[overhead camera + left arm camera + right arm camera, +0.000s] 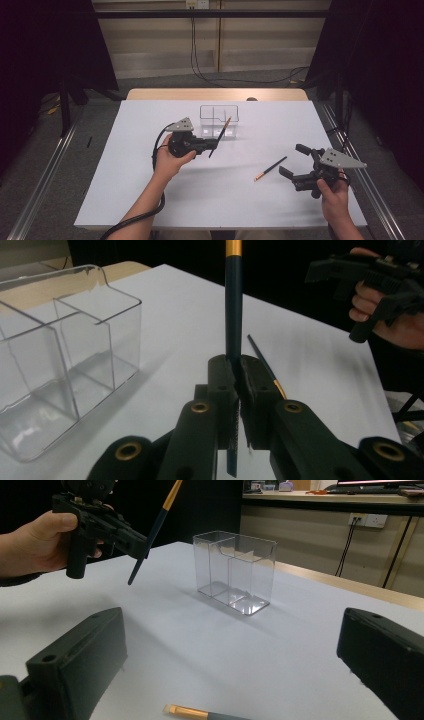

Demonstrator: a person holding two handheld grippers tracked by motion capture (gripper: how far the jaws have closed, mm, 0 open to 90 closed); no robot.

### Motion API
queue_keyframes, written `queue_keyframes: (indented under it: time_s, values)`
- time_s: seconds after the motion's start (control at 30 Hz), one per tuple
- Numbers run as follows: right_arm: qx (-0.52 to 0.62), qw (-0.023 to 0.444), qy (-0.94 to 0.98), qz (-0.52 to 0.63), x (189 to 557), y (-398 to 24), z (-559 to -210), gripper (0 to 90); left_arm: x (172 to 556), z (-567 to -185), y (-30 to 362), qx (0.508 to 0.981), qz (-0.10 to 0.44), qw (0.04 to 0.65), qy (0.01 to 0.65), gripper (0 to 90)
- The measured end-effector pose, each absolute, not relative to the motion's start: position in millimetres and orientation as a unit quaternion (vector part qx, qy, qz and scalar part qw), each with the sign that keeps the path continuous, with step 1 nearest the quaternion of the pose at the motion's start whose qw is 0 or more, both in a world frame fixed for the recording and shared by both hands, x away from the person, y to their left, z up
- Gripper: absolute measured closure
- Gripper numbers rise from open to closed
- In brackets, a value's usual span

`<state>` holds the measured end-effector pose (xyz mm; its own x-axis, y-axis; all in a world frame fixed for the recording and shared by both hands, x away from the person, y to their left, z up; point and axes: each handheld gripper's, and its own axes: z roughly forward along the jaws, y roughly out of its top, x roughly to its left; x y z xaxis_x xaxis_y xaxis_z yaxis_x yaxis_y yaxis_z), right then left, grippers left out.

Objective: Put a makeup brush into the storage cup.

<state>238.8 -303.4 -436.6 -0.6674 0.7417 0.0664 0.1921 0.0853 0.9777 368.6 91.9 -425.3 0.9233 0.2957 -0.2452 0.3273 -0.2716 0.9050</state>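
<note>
In the high view, the left gripper (212,145) hovered over the middle of the white table (150,190), its jaws clamped on a dark pencil (220,136) that slanted up toward the clear organizer (219,116), which stood a little toward the far edge. The pencil's gold-banded end lay just in front of the organizer's near wall, not yet inside it. A second pencil (270,168) lay flat on the table toward the right edge, just left of the right gripper (295,162), whose jaws stood wide with nothing between them.

In the left gripper view, the jaws pinched the held pencil (233,305) low on its shaft, so it rose nearly upright; the organizer (65,350) sat to the left, both visible compartments bare. The loose pencil (265,367) lay on the table beyond the jaws.

In the right gripper view, the two black jaws were well apart, and the gold end of the loose pencil (192,712) showed at the bottom between them. The organizer (235,572) stood farther off, empty.

By my reading, the work was at an early stage: one pencil was lifted and close to the organizer but not dropped in, and the other was untouched.
</note>
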Motion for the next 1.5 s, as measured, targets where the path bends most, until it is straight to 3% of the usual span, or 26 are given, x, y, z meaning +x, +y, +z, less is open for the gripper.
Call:
queue_keyframes:
  time_s: [0.37, 1.5]
  values:
    - [0.333, 0.237, 0.7, 0.585, 241.8, -301.5, -433.5, 0.0, 365.1, -433.2, 83.4, 0.768, -0.022, 0.609, 0.196, 84.5]
    - [0.358, 0.213, 0.691, 0.591, 285.0, -259.1, -417.4, 2.4, 361.2, -437.5, 75.8, 0.771, -0.02, 0.608, 0.187, 84.5]
